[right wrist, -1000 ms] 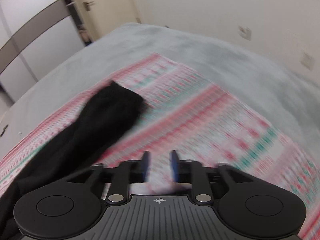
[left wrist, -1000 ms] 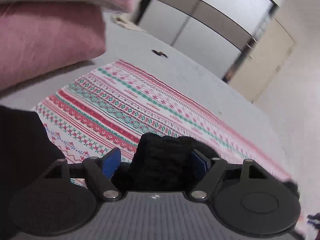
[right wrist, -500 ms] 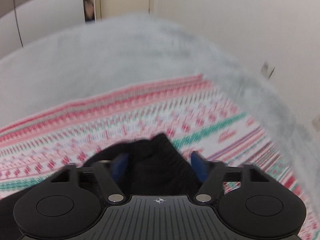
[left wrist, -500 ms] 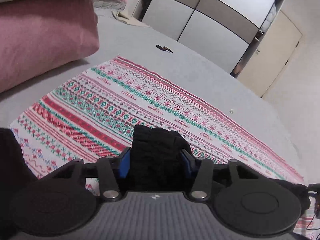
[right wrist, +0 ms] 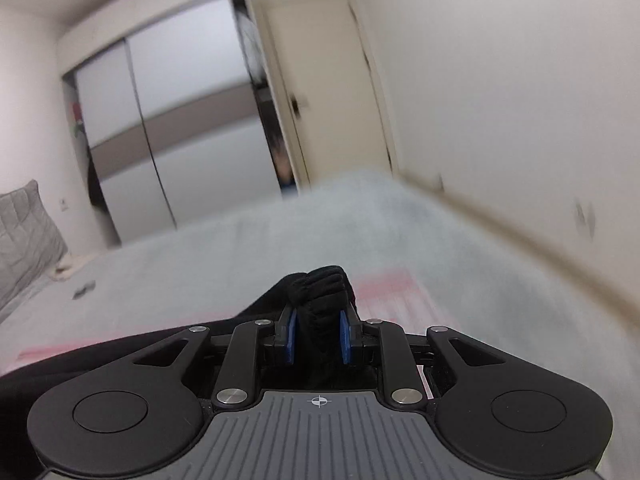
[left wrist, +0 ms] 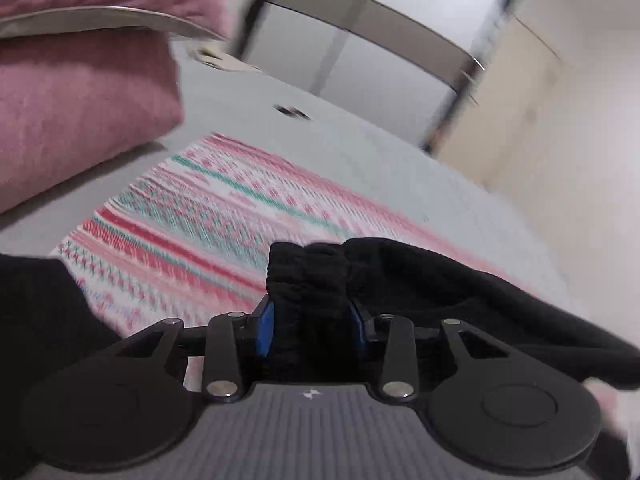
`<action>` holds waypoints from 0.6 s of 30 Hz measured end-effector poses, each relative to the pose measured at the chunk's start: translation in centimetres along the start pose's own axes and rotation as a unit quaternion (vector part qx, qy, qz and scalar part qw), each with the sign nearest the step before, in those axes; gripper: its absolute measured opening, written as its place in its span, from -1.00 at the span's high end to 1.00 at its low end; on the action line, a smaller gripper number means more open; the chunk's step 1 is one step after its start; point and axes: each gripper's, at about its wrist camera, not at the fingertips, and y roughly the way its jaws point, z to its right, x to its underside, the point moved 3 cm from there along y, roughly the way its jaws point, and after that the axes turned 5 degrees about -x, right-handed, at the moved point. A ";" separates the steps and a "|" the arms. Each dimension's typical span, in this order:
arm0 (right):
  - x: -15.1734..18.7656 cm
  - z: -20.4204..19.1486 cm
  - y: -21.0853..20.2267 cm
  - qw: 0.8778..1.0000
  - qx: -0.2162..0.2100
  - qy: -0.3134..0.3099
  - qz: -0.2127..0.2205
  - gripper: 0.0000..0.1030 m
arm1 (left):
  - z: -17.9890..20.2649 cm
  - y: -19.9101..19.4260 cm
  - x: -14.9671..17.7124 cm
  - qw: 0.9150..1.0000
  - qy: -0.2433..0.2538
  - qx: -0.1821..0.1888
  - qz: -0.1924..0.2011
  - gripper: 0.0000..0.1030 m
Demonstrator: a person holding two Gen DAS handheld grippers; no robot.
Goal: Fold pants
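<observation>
The black pants point(left wrist: 460, 296) hang between my two grippers above a red, green and white patterned cloth point(left wrist: 208, 208) on the grey bed. My left gripper point(left wrist: 310, 328) is shut on a bunched edge of the pants, with black fabric trailing off to the right and more at the lower left. My right gripper point(right wrist: 318, 336) is shut on another bunched edge of the pants point(right wrist: 320, 284), raised, with the fabric trailing down to the left. The patterned cloth point(right wrist: 384, 292) shows only as a pink strip there.
Pink pillows point(left wrist: 72, 112) lie at the left on the grey bed point(left wrist: 400, 160). A small dark object point(left wrist: 292, 111) lies on the bed beyond the cloth. A sliding wardrobe point(right wrist: 176, 120), a door point(right wrist: 332, 92) and a wall point(right wrist: 520, 80) stand beyond. A grey pillow point(right wrist: 24, 236) lies at the left.
My right gripper closed on the pants edge and lifted, tilting up toward the room. My left gripper kept its grip and moved, and the pants now stretch to its right.
</observation>
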 end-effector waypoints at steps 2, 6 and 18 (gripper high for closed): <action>5.4 3.5 -2.5 0.998 0.014 0.020 -0.060 0.63 | 0.6 -1.3 1.7 0.998 0.065 0.005 -0.021 -0.18; 13.4 5.6 -5.0 0.990 0.035 0.032 -0.129 0.54 | 0.4 -2.5 5.2 0.983 0.163 0.007 -0.089 -0.35; 12.4 4.8 -10.2 0.974 0.111 0.188 -0.064 -0.14 | -4.9 -8.8 2.2 0.997 -0.027 0.061 -0.049 -0.94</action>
